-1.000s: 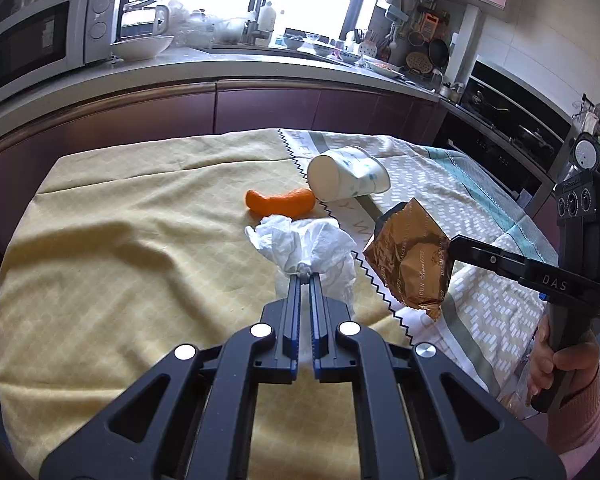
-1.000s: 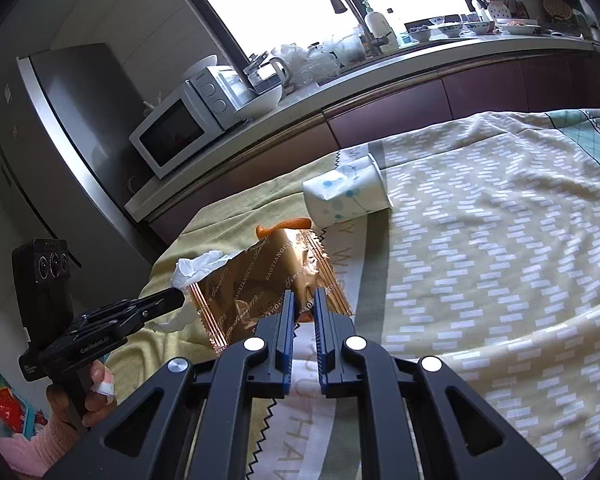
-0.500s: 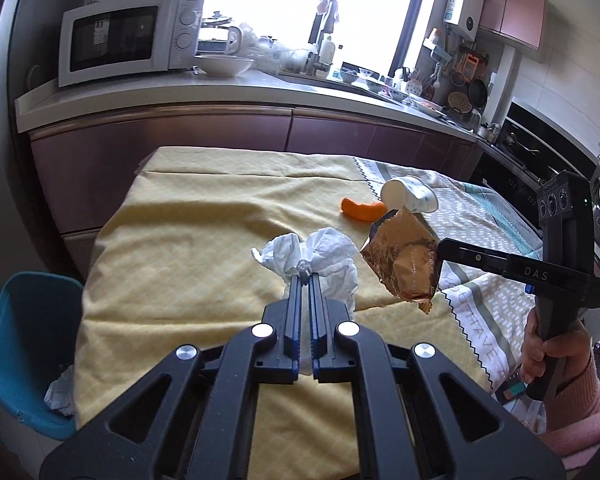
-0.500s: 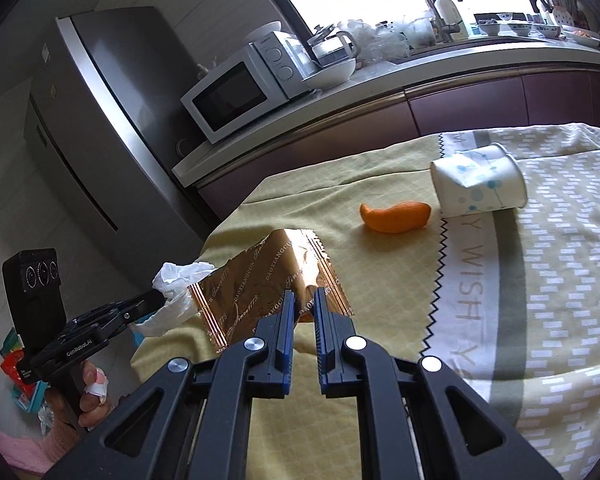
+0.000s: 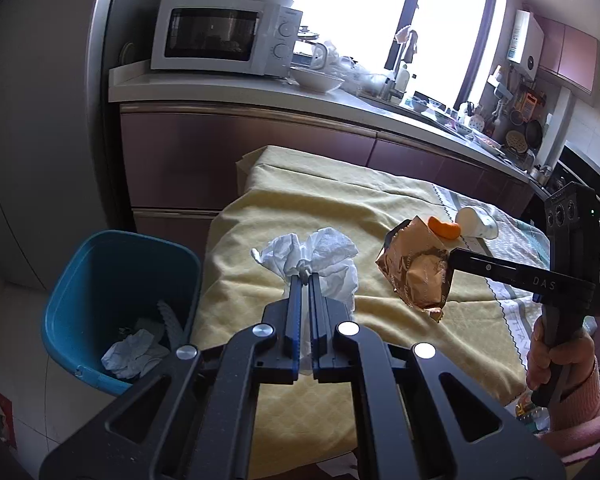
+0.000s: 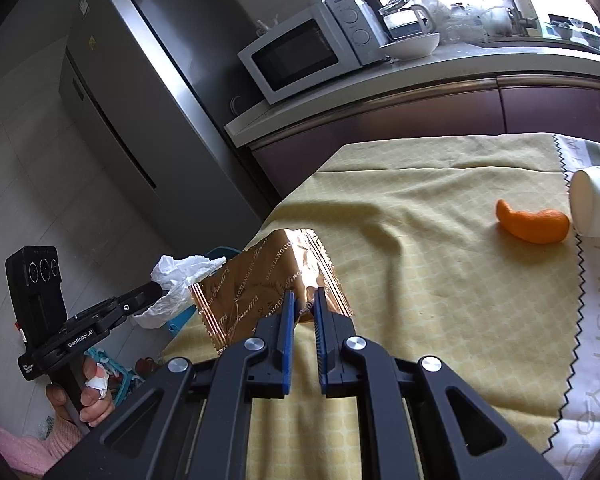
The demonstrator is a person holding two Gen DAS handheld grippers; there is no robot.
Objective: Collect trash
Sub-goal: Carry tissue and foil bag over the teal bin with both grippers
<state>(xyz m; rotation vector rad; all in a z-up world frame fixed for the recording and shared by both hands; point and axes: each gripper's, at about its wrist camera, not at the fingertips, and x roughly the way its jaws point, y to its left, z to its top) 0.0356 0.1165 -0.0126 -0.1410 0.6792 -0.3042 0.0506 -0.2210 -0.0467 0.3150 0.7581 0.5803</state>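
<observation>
Here the left tongs (image 5: 303, 276) are pinched tight on a crumpled white tissue (image 5: 312, 256), which bunches up just past their tips and hangs a little to either side, lifted off the yellow cloth (image 5: 300, 196) of the tabletop. Below and to the left of these tongs stands a blue bin (image 5: 116, 276) on the floor, with crumpled paper (image 5: 134, 354) lying at its bottom; the tissue is beside the bin's rim rather than over its opening.

To the right of the left tongs, the right tongs (image 6: 302, 298) are closed on a shiny copper-brown wrapper (image 6: 260, 280), gripping it at its lower edge so that the foil fans up and to the left ahead of the tips, also clear of the cloth. In the left wrist view that same wrapper (image 5: 418, 268) hangs from the right tool's tips, crumpled and pointing down.

Well beyond the right tongs and off to their right, an orange peel (image 6: 534, 224) lies on the cloth, and just beside it, farther right, a white paper cup (image 6: 594, 208) lies on its side. In the right wrist view the tissue (image 6: 176, 280) shows to the left of the wrapper, held by the left tool. A white microwave (image 5: 224, 36) sits on the counter far ahead of the left tongs.
</observation>
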